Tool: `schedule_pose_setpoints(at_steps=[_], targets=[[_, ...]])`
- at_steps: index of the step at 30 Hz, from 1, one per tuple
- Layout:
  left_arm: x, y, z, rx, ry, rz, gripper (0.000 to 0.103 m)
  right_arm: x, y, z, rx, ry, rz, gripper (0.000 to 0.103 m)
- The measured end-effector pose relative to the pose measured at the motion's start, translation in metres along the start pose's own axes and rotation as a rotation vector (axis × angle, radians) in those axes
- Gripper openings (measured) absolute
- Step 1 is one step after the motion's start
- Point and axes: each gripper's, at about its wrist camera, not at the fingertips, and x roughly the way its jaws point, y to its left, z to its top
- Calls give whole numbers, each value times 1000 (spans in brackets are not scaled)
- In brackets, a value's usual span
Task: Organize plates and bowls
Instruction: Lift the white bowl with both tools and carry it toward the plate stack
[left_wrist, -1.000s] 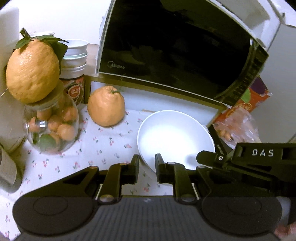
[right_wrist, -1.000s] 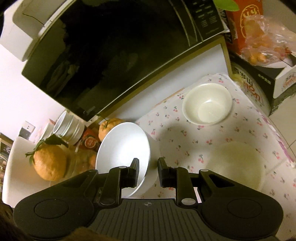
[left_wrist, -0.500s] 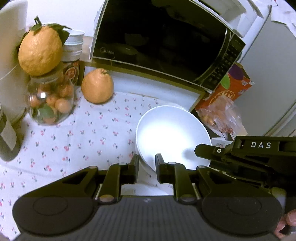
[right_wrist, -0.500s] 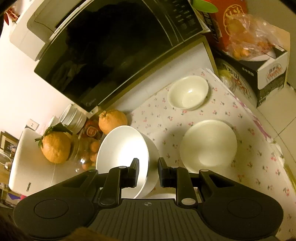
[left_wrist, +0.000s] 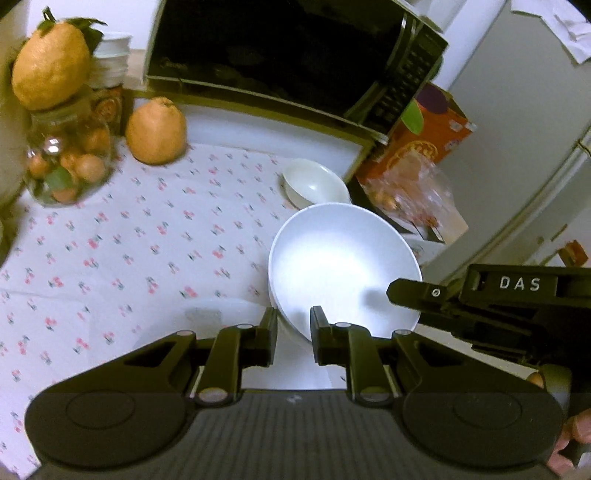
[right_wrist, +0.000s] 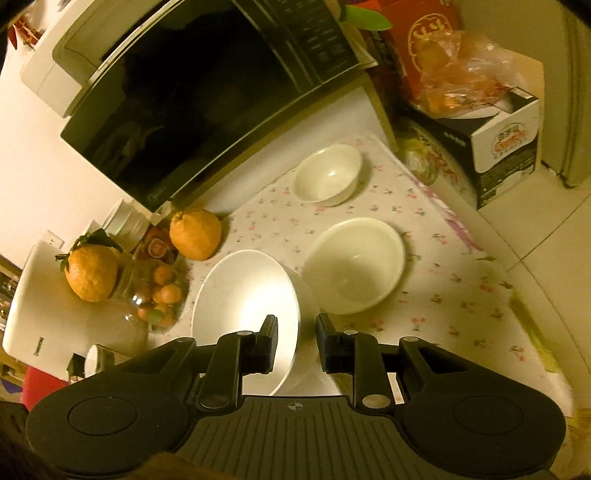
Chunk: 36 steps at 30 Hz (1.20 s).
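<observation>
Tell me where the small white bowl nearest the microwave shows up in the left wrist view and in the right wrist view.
Left wrist: small white bowl sits right of centre, just beyond the big held bowl.
Right wrist: same small white bowl is upper centre-right, beyond the medium bowl.
Shared landmark: the microwave directly behind it.

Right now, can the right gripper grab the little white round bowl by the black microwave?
Probably not. The right gripper has its jaws on the big white round bowl, and a middle-sized white bowl sits before the little white round bowl.
</observation>
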Motion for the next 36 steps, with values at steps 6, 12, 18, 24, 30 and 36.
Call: schedule_pose_setpoints(at_steps=[6,12,18,24,30,36], targets=[[11,-13,-21,6,51,-25,17,-12,-29,-10,21,-2,-10,24],[22,-31,-34,34,91,-40,17,-16,-61,-16,77,-3,-30,24],[35,-45,-43,70,128,-32,17,-13,-84,-18,109,-1,-60,24],[49,-49,-52,89,165,-12,17,-1,-98,-23,116,29,-83,24],[58,-53,-54,100,185,5,18,8,-104,-22,119,48,-103,24],[60,-55,-52,108,185,11,19,16,-110,-21,135,69,-108,24]])
